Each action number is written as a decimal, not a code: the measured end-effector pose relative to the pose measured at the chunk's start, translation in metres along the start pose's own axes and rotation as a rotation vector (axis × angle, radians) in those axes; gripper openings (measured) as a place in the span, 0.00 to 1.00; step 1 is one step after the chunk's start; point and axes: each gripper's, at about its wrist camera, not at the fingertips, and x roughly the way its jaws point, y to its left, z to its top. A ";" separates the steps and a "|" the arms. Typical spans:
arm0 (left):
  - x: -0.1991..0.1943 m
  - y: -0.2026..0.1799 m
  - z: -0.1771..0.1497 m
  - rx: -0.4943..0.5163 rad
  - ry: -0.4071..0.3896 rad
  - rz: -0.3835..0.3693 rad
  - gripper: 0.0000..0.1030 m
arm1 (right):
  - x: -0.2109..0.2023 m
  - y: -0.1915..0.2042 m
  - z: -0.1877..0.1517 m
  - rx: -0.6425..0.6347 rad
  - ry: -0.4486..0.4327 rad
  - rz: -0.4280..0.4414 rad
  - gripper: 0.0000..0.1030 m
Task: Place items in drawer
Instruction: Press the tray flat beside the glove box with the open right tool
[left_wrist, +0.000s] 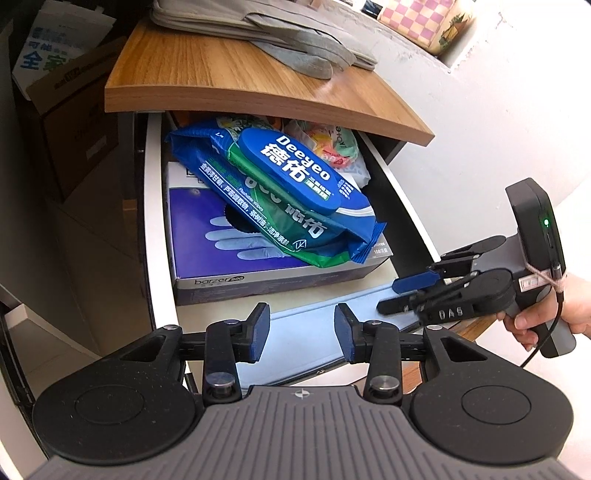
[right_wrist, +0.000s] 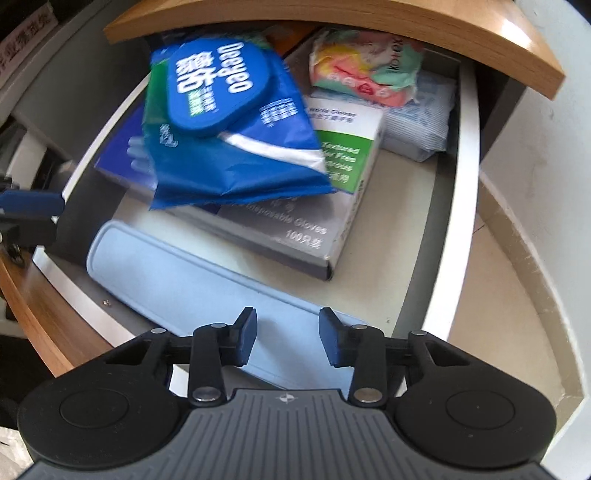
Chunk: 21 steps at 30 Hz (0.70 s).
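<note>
In the open drawer (left_wrist: 159, 229), under the counter (left_wrist: 236, 85), a blue wipes pack (left_wrist: 280, 199) was seen lying tilted on a glove box (left_wrist: 258, 266), with a pale blue pad (right_wrist: 192, 280) flat along the drawer's front edge. The left gripper (left_wrist: 301, 334) was held just above the pad, its jaws apart and holding nothing. The right gripper (right_wrist: 284, 341) was likewise seen over the pad with jaws apart and nothing between them.

The wipes pack was judged soft, light and somewhat slippery in its film wrapper; its stiff oval lid (left_wrist: 291, 173) or a crimped end would give the surest hold. The box was judged rigid and best taken across a narrow side. The pad looked thin and flexible, to be pinched at an edge.

Only the right wrist view showed the box's green-and-white side, a pastel packet (right_wrist: 365, 66) and a pale wrapped pack (right_wrist: 421, 118) behind it. Only the left view showed grey cloth (left_wrist: 266, 33) on the counter and the hand (left_wrist: 546, 314) holding the right gripper.
</note>
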 end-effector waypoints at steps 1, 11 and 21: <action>0.000 0.000 0.000 0.001 -0.001 0.001 0.41 | -0.001 -0.003 0.001 -0.002 -0.002 0.001 0.41; 0.001 -0.001 -0.001 0.003 0.005 -0.002 0.41 | 0.011 -0.016 0.012 -0.069 0.032 -0.026 0.36; 0.004 0.000 -0.001 0.001 0.017 0.002 0.42 | 0.012 -0.018 0.016 0.024 0.005 0.097 0.22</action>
